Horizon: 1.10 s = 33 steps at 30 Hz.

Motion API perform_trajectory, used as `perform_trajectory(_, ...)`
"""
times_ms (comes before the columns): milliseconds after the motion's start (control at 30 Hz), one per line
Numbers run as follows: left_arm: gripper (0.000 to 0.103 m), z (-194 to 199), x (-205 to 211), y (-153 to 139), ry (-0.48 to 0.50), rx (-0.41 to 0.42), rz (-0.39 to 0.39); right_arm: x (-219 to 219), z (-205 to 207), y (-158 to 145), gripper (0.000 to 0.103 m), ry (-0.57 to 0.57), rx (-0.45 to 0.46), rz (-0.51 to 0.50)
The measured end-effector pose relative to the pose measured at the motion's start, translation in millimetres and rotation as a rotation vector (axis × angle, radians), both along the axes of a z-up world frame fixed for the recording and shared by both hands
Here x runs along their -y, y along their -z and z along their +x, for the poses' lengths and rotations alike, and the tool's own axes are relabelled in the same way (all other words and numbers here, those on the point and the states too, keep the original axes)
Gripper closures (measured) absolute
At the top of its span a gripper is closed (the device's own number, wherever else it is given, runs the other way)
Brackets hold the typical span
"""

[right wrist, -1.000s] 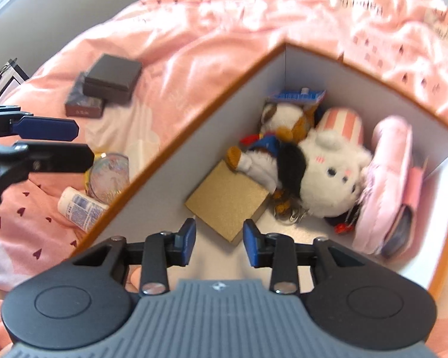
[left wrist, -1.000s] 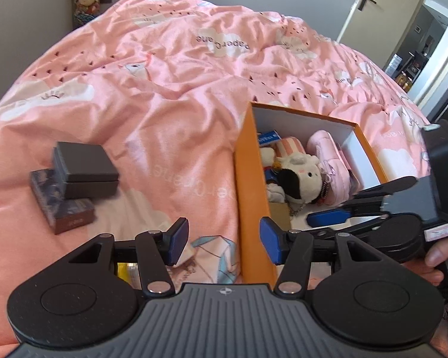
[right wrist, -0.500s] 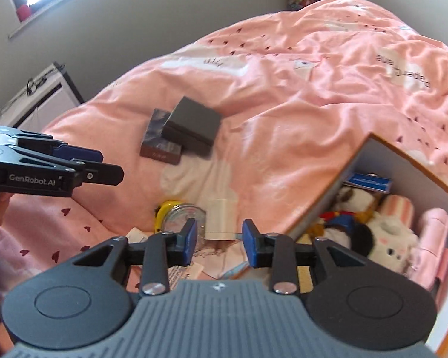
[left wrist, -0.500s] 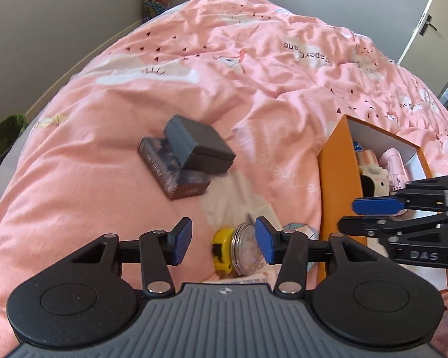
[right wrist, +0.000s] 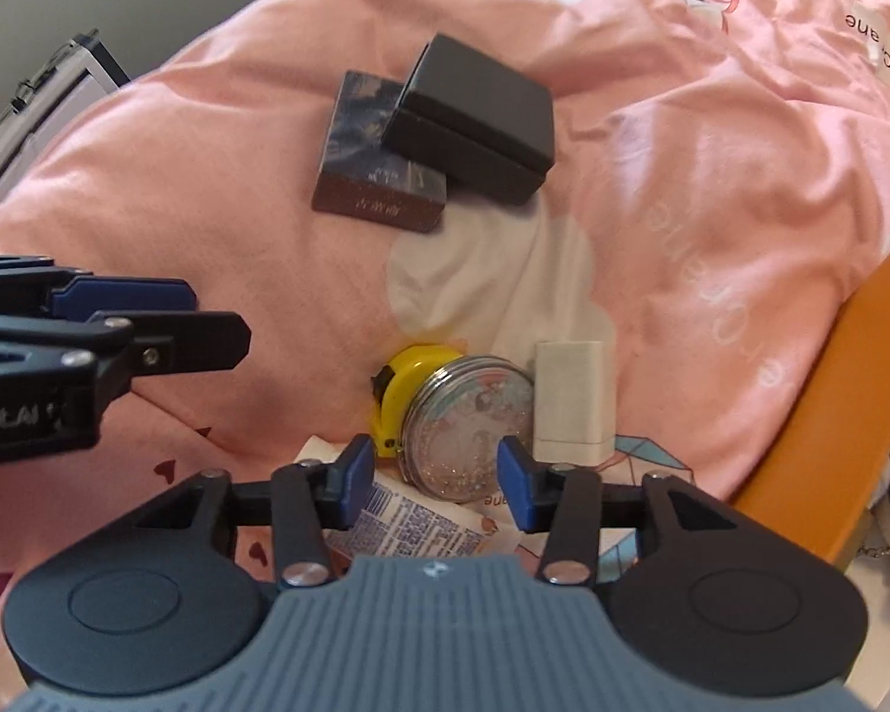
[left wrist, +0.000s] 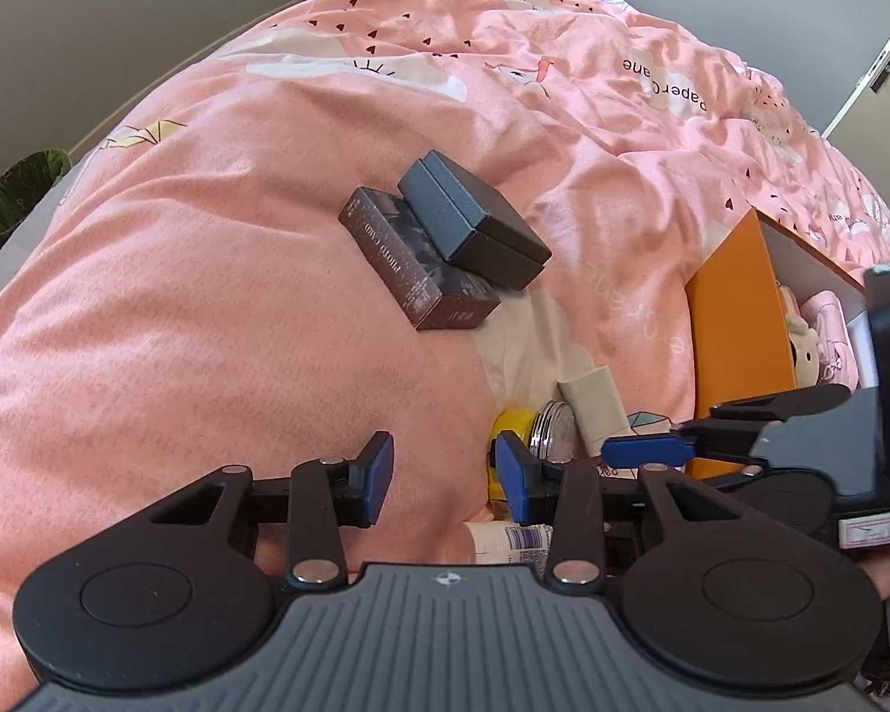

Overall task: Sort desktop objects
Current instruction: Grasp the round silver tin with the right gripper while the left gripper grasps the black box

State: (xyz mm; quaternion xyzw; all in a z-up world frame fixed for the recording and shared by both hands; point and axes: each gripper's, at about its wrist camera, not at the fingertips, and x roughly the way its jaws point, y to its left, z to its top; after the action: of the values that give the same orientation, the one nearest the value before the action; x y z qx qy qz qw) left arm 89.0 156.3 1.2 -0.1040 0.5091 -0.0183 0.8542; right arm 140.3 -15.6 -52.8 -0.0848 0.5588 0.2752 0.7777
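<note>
My right gripper (right wrist: 438, 483) has just been widening its jaws and hangs spread and empty over the round glitter-filled tin (right wrist: 467, 427), which lies on the pink duvet (right wrist: 207, 190) touching the yellow tape measure (right wrist: 406, 382) and just beside a small white box (right wrist: 572, 400). My left gripper (left wrist: 442, 477) has just been narrowing, half spread on nothing. Farther up the duvet, a dark grey lidded box (left wrist: 471, 219) leans on a photo card box (left wrist: 409, 264); the orange storage box (left wrist: 738, 320) sits at the right edge.
</note>
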Motion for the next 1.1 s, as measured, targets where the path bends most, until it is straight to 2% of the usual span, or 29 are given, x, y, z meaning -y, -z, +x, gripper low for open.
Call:
perform_trajectory(200, 0.059, 0.7, -0.8, 7.0, 0.031, 0.006, -0.024, -18.0, 8.1, 18.4, 0.054, -0.011, -0.007, -0.071)
perform_trajectory(267, 0.061, 1.1, -1.7, 9.5, 0.035, 0.007, -0.032, -20.4, 10.4, 22.6, 0.049, -0.006, -0.018, -0.067)
perform_trajectory(333, 0.061, 1.4, -2.2, 10.7, 0.036, 0.005, -0.037, -22.9, 11.1, 24.9, 0.048, -0.01, -0.016, -0.077)
perform_trajectory(367, 0.061, 2.0, -2.6, 11.7, 0.038, 0.004, -0.043, -22.9, 11.0, 25.2, 0.051, -0.011, -0.017, -0.076)
perform_trajectory(400, 0.061, 2.1, -2.8, 12.3, 0.04, 0.004, -0.047, -22.5, 10.9, 25.3, 0.06, -0.016, -0.022, -0.08)
perform_trajectory(533, 0.061, 1.8, -2.9, 13.2, 0.048, 0.008, -0.052, -9.8, 13.5, 20.3, 0.074, 0.006, -0.057, -0.055)
perform_trajectory(600, 0.061, 1.5, -1.1, 13.8, 0.061, 0.007, -0.05, -3.0, 12.7, 13.8, 0.08, 0.023, -0.039, -0.058)
perform_trajectory(767, 0.061, 1.9, 9.0, 17.5, 0.11, 0.001, -0.041, 8.9, 11.6, 2.1, 0.081, 0.067, 0.019, -0.075)
perform_trajectory(1033, 0.061, 1.6, 14.7, 18.3, 0.13, -0.009, -0.029, 3.4, 22.6, 11.9, 0.081, 0.067, 0.02, -0.099)
perform_trajectory(1100, 0.061, 1.8, 13.0, 14.9, 0.12, 0.001, -0.029, 4.1, 23.6, 9.1, 0.085, 0.066, 0.028, -0.095)
